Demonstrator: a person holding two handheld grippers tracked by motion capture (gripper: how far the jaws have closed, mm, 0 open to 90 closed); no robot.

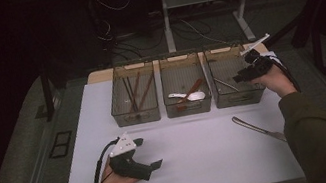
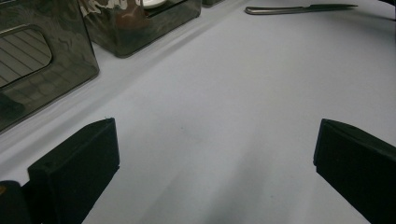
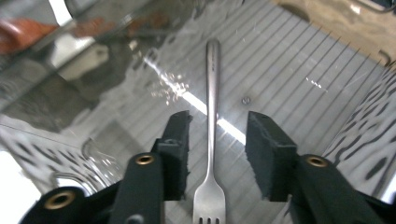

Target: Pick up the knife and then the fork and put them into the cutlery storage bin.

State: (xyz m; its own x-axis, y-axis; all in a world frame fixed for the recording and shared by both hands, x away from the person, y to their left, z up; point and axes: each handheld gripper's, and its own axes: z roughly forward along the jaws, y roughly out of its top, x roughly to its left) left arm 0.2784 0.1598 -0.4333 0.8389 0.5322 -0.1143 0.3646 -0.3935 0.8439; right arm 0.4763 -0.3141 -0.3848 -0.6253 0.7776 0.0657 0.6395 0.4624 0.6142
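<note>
Fork [image 3: 212,121] lay in the right-hand bin [image 1: 238,96], between the parted, untouching jaws of the right tool [image 3: 215,140]. Best lifted straight up, clear of tines and bin wall. Left tool [image 2: 210,163] rested wide and empty on the tabletop [image 1: 202,150], knife [image 1: 258,129] near.

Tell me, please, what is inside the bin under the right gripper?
A metal fork lies on the ribbed floor of the right bin, between the open jaws of the right gripper. The jaws hide parts of the floor.

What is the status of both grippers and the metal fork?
Right gripper open over right bin. Silver metal fork lies between the jaws, untouched. Left gripper open, idle. Nothing obstructing.
</note>
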